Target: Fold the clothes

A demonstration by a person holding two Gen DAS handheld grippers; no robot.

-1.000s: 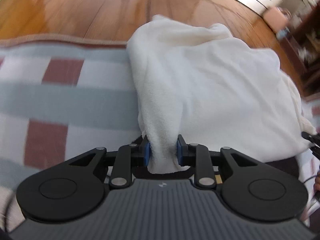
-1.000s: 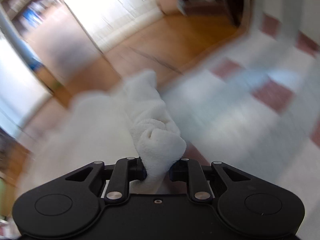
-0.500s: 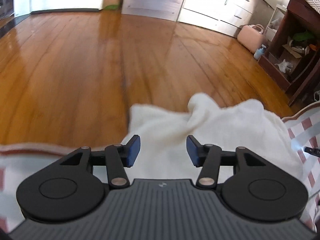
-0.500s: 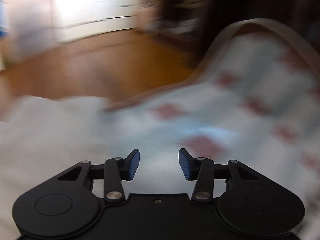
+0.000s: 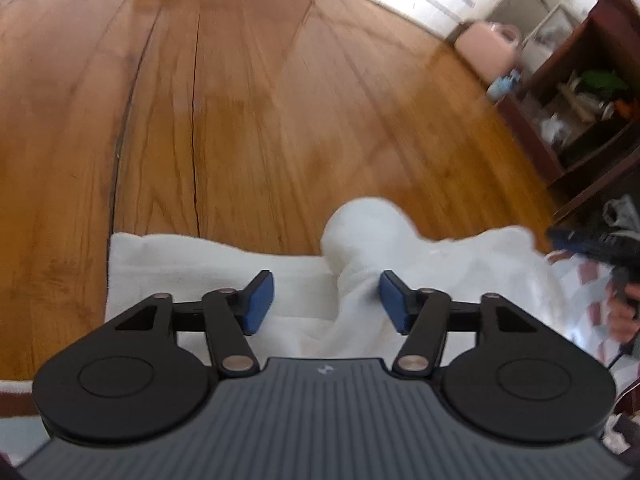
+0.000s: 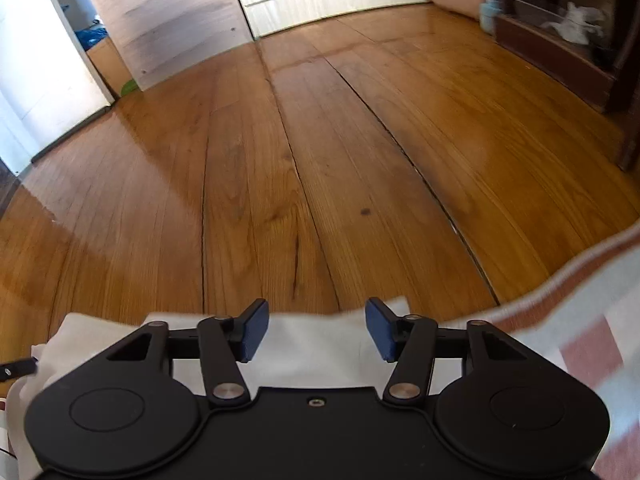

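The cream fleece garment (image 5: 224,268) lies along the far edge of the checked red, grey and white blanket (image 6: 592,344), overhanging the wooden floor (image 6: 320,168); beneath the left gripper (image 5: 326,300) and right gripper (image 6: 316,328), whose fingers have just been opening and now stand spread, clasping nothing; its long axis runs across both, a raised hump (image 5: 364,232) just ahead of the left.

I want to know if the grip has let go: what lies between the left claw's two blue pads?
Only loose white garment, bulging up, neither pad pressing it; left wrist view.
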